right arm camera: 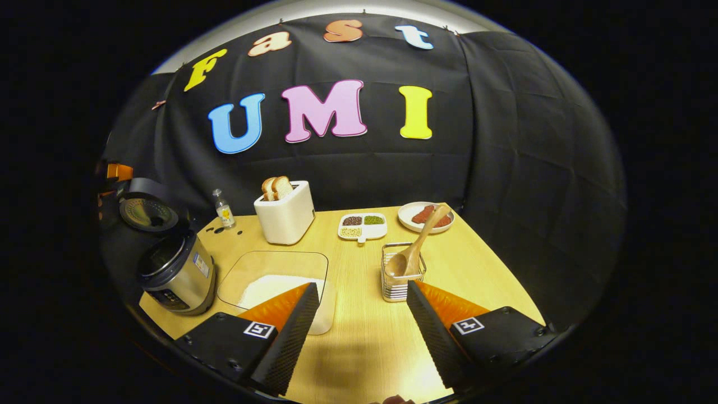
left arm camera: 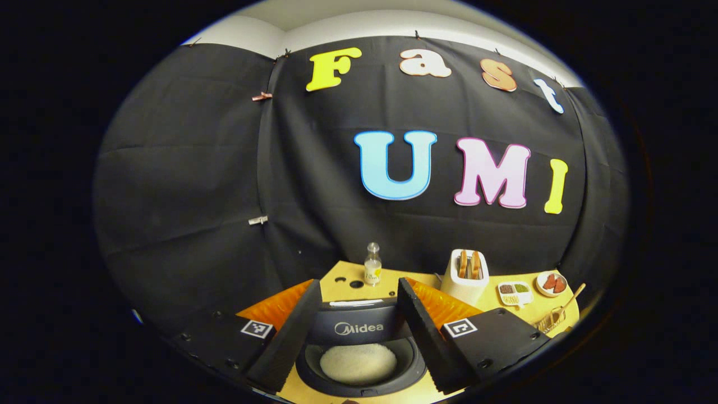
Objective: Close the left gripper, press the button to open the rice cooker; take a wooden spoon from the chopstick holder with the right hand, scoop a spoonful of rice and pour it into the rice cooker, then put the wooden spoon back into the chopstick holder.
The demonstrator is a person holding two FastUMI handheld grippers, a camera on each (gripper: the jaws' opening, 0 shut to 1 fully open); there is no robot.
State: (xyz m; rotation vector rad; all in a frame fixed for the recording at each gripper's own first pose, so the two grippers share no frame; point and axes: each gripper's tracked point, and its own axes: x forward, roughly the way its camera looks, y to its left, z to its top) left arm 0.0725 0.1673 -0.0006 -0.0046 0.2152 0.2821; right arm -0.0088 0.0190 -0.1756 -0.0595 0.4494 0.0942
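In the left gripper view my left gripper (left arm camera: pixel 359 336) is open, hanging right over the rice cooker (left arm camera: pixel 359 381). The cooker's lid (left arm camera: pixel 359 325) stands raised and white rice (left arm camera: pixel 358 363) lies in the pot. In the right gripper view my right gripper (right arm camera: pixel 362 336) is open above the table, holding nothing. Just beyond its right finger stands the wire chopstick holder (right arm camera: pixel 401 278). The wooden spoon (right arm camera: pixel 418 244) sits in it bowl-down, handle leaning up to the right. The open rice cooker (right arm camera: pixel 176 272) stands at the left. A clear tray of rice (right arm camera: pixel 277 286) lies between the cooker and the holder.
At the back of the wooden table (right arm camera: pixel 477 269) stand a white toaster (right arm camera: pixel 286 213) with bread, a small bottle (right arm camera: pixel 223 209), a divided dish (right arm camera: pixel 363 224) of beans and a plate (right arm camera: pixel 423 216) of red food. The table's right edge runs close to the holder.
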